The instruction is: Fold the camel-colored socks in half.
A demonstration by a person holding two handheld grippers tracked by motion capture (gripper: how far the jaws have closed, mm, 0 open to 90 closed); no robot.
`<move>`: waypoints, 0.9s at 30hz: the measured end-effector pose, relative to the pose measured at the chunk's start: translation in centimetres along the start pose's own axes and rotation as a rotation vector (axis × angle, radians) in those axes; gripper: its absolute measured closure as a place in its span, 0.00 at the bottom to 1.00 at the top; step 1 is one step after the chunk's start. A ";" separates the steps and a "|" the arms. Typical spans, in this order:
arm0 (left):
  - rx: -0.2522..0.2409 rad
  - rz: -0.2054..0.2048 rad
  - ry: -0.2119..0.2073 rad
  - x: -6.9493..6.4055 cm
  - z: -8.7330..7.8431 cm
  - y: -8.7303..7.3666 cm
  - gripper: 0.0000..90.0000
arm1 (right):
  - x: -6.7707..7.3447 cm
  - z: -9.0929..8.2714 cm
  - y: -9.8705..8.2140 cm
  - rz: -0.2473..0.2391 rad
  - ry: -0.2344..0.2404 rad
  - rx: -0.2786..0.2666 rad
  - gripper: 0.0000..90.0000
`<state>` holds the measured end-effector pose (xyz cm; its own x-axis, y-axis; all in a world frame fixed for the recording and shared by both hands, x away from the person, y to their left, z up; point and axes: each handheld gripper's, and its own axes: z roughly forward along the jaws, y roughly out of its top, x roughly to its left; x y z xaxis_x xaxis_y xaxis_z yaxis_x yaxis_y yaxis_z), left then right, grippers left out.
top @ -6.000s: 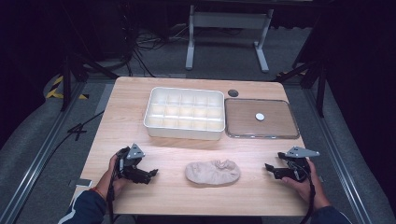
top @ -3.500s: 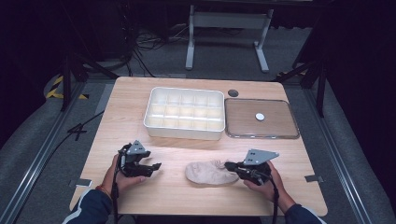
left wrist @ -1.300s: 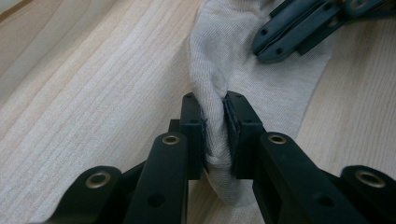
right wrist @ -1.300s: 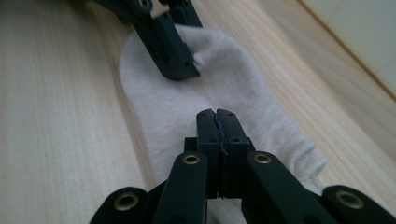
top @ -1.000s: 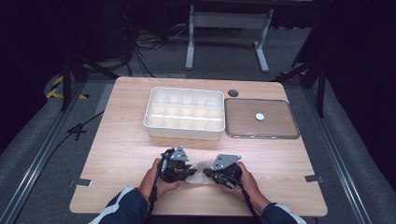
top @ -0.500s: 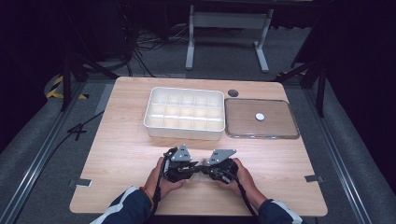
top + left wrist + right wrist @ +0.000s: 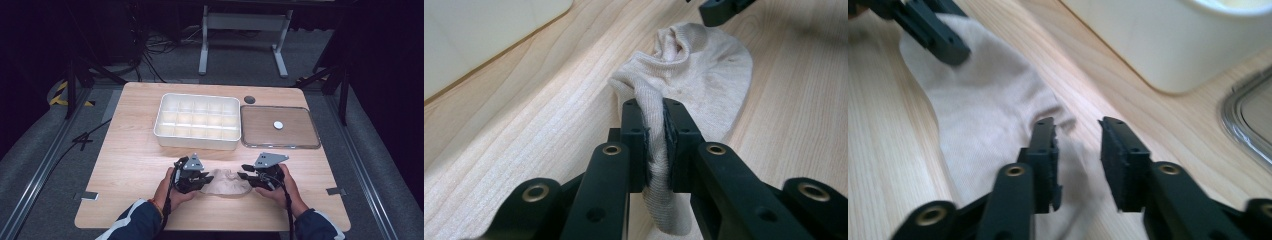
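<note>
Your left hand-held gripper (image 7: 654, 145) is clamped on the sock (image 7: 704, 75); your right hand-held gripper (image 7: 1078, 150) stands apart over it, so close it next.

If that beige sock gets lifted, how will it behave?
Probably floppy: the sock bunches into a fold where the left gripper pinches it. Likely light, since it is thin knit. It should drape rather than roll; the right gripper stands open over it.

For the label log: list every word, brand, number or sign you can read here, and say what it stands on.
None can be read.
The sock, the white tray, the clear lid and the table bear no lettering.
The left tool and right tool show plain black jaws, no marking.
</note>
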<state>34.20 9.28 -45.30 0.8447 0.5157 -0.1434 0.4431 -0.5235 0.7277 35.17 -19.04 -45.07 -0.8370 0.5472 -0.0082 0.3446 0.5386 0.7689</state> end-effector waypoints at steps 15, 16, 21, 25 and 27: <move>-0.007 0.038 0.021 -0.8 1.0 1.6 0.91 | -0.1 2.0 -1.2 -0.004 0.012 0.088 0.77; -0.010 0.030 0.020 -0.9 1.1 1.7 0.91 | -0.1 2.0 -1.2 -0.005 0.012 0.085 0.78; -0.016 0.030 0.034 -1.0 1.8 2.3 0.91 | -0.1 2.1 -1.2 -0.011 0.014 0.082 0.79; -0.028 0.003 0.042 -1.0 2.5 2.9 0.92 | -0.1 2.2 -1.1 -0.027 0.012 0.088 0.79; -0.028 0.003 0.041 -1.1 2.7 3.0 0.92 | -0.1 2.2 -1.1 -0.027 0.012 0.087 0.79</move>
<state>35.46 5.28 -44.77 0.8327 0.5418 -0.1146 0.4321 -0.5061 0.7465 35.76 -18.28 -47.29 -0.8511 0.5247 -0.0199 0.3575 0.6068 0.7099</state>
